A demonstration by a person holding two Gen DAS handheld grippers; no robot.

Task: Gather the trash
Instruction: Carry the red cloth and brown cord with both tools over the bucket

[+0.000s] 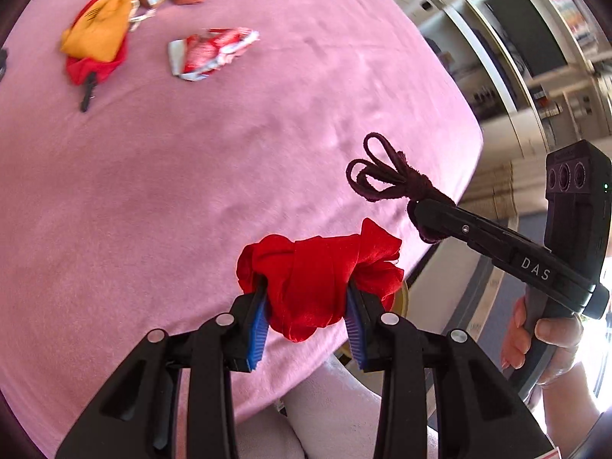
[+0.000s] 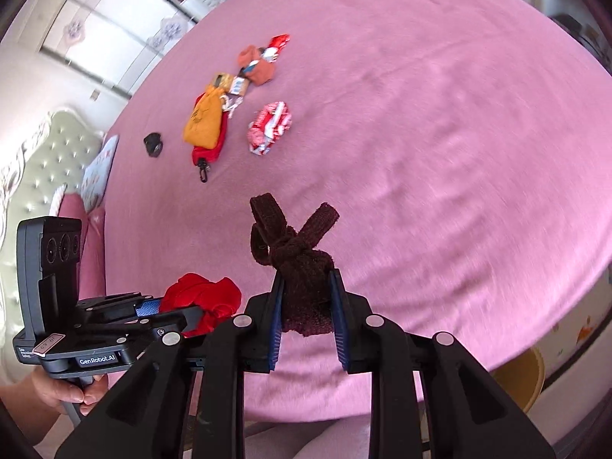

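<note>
Red crumpled cloth point(image 1: 317, 287) sits pinched in my left gripper point(image 1: 308, 306); my right gripper point(image 2: 306, 306) clamps a knotted maroon rag point(image 2: 302, 264), both near the pink bed's point(image 1: 191, 172) edge. Loose folds could slip free and drop short.

Glossy satin red cloth point(image 1: 317, 279), coarse knitted maroon strip point(image 2: 302, 264), matt fuzzy pink bedspread point(image 1: 191, 176), crinkled shiny wrapper point(image 1: 210, 53).

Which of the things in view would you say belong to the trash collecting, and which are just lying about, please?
Belongs to the job:
- red cloth scrap, held by left gripper
- dark knotted strip, held by right gripper
- crumpled red-and-white wrapper
- yellow bin, probably

Lying about:
- orange pouch
- small black object
- pink bedspread
</note>
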